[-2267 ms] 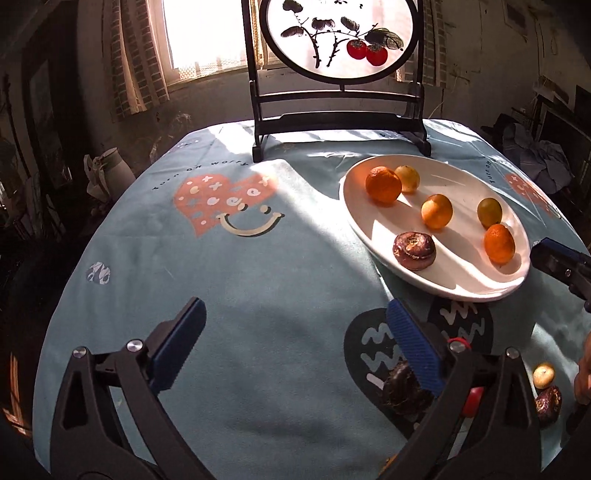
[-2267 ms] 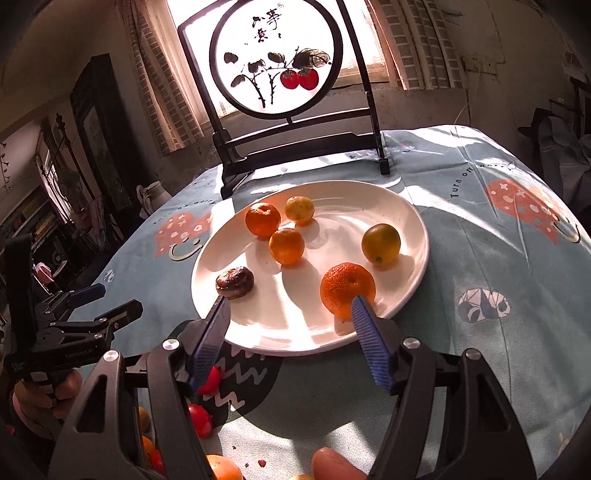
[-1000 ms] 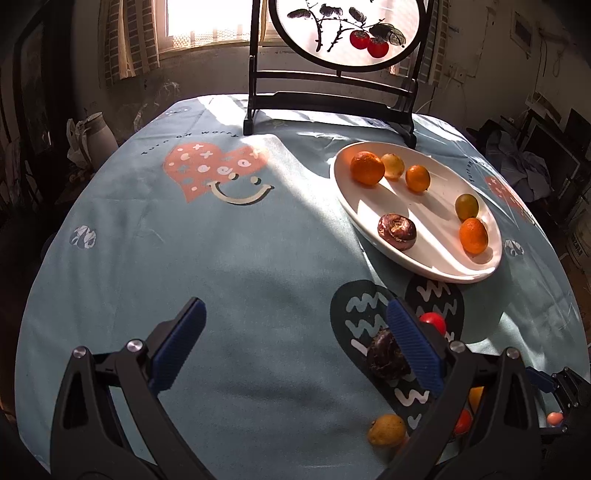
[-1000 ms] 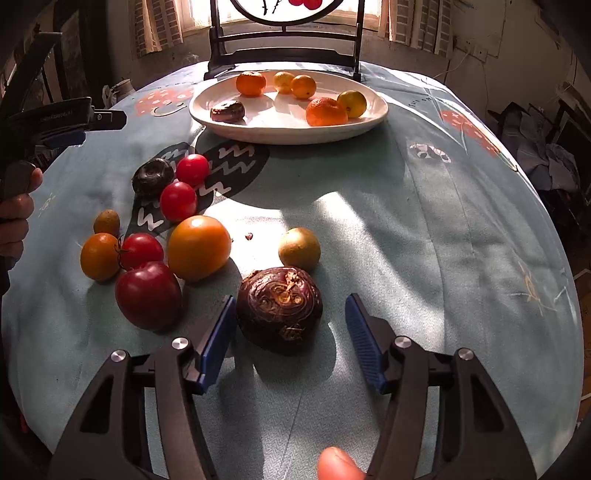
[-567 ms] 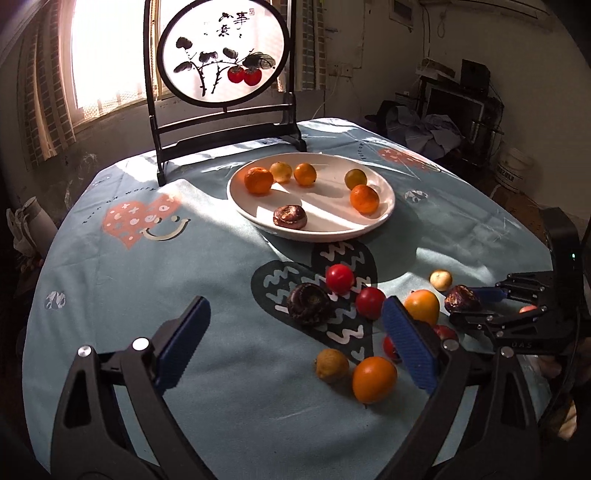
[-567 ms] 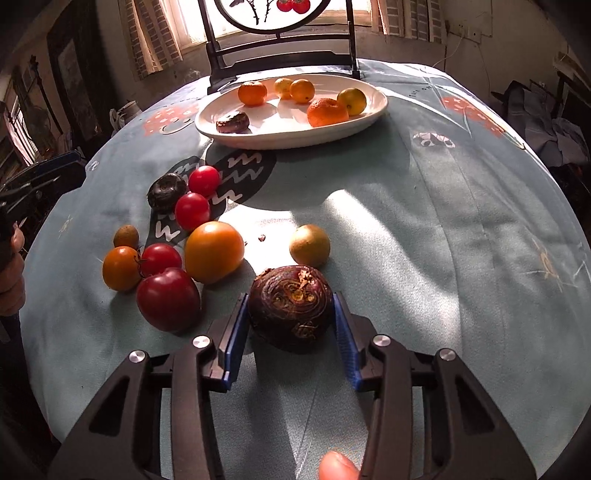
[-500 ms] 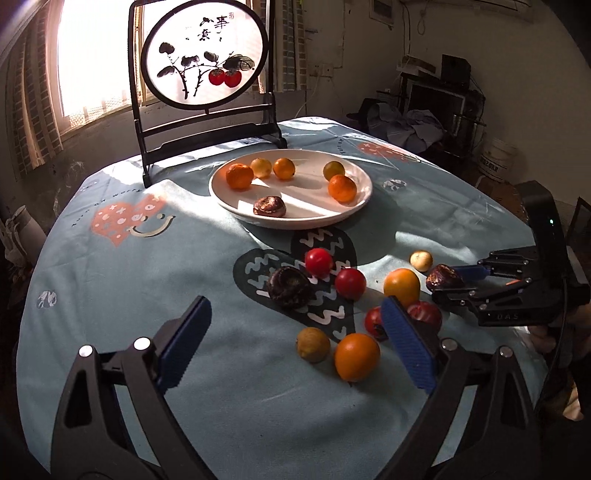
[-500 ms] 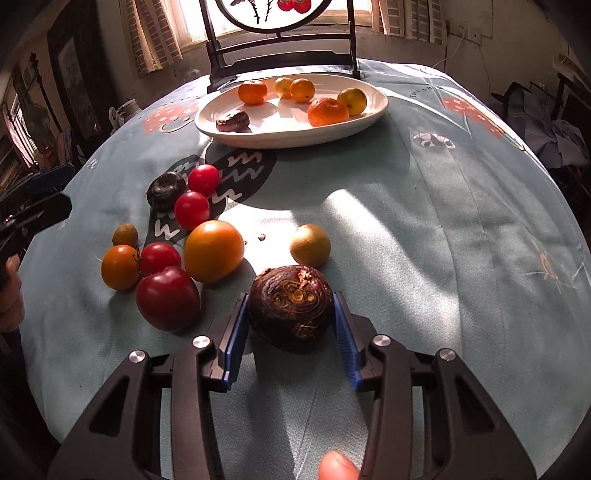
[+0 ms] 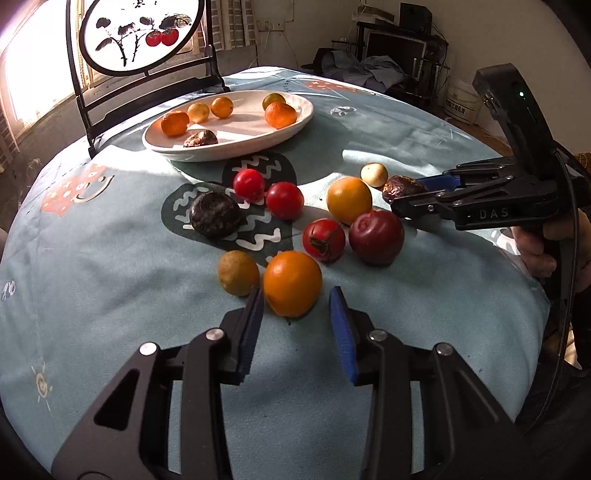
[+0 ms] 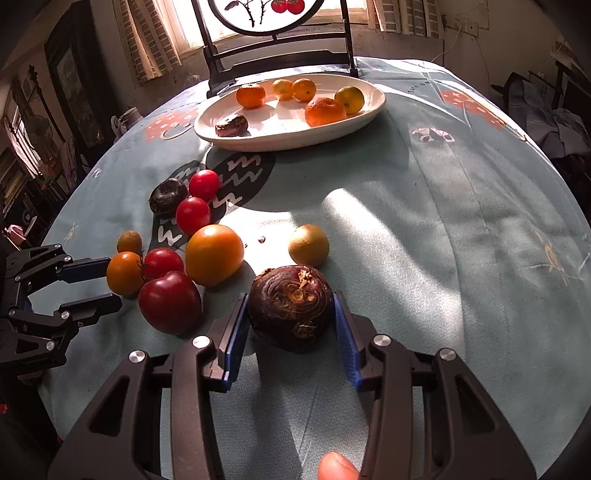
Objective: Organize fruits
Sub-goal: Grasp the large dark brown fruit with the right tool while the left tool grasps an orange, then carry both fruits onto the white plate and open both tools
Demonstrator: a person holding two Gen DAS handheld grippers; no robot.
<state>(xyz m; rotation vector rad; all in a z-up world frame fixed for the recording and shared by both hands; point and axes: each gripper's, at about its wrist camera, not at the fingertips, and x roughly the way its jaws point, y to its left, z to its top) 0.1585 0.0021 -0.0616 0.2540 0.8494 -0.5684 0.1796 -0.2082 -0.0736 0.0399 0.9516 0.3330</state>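
Clamped in the right claw [image 10: 291, 325], lower middle of frame: dark purple-brown bulb [image 10: 291, 306], ringed and scabby, resting on the surface [image 10: 424, 229]. Just closing narrow, left claw [image 9: 295, 314] flanking a smooth orange fruit [image 9: 292, 283], pads not pressing.

Round painted screen [image 9: 137, 35] on dark stand, blue patterned tablecloth [image 9: 388, 122], curtained window [image 10: 155, 37]

We read "DAS" in pale letters on the black body of the right claw [image 9: 421, 194]. Lettering on the bench cloth [image 9: 369, 122] beside the plate [image 9: 295, 122] stays illegible.
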